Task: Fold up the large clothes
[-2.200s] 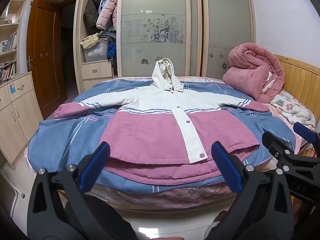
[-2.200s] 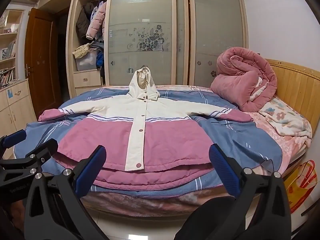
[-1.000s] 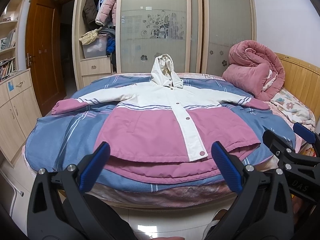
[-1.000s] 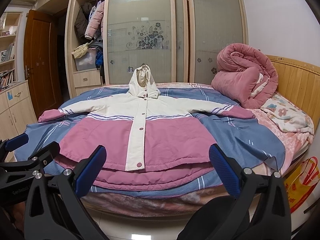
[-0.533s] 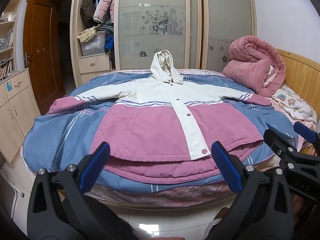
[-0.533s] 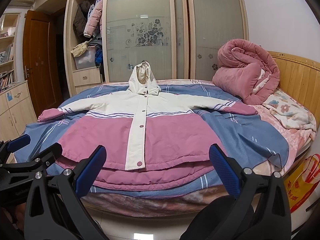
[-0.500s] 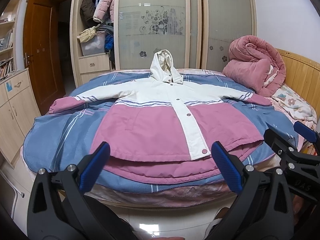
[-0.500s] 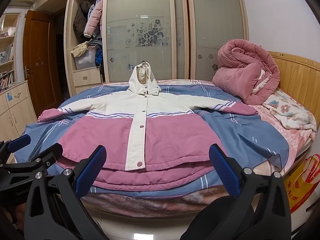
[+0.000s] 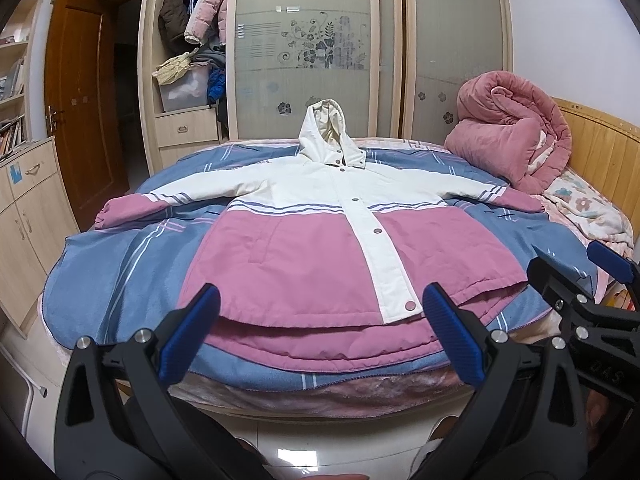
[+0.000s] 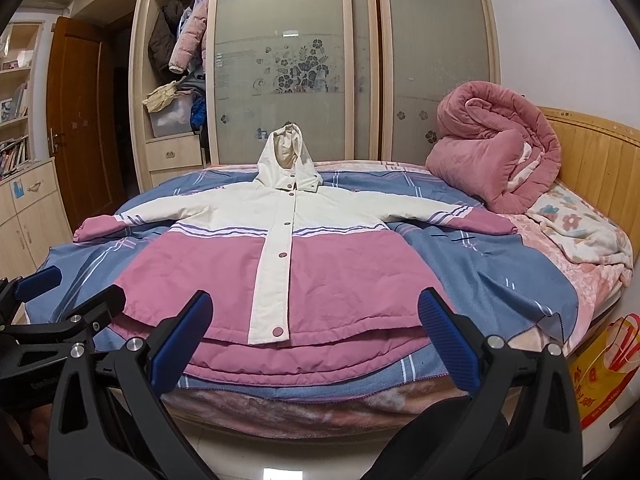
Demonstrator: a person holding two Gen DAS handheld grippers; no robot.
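Note:
A pink and white hooded jacket (image 9: 304, 248) (image 10: 320, 264) lies flat and buttoned on the bed, front up, both sleeves spread out sideways, hood pointing to the wardrobe. My left gripper (image 9: 318, 312) hangs open just off the bed's near edge, in front of the jacket's hem, holding nothing. My right gripper (image 10: 314, 316) is also open and empty, at the same edge facing the hem. Each gripper shows at the side of the other's view.
A blue striped blanket (image 9: 120, 264) covers the bed under the jacket. A rolled pink quilt (image 10: 492, 152) sits at the wooden headboard (image 10: 600, 160) on the right. A wardrobe (image 9: 304, 48) stands behind the bed, a low cabinet (image 9: 24, 208) at left, a yellow bag (image 10: 604, 372) on the floor at right.
Both grippers have come a little closer to the bed and slightly higher, so the jacket looks larger. Both stay open; the jacket has not moved.

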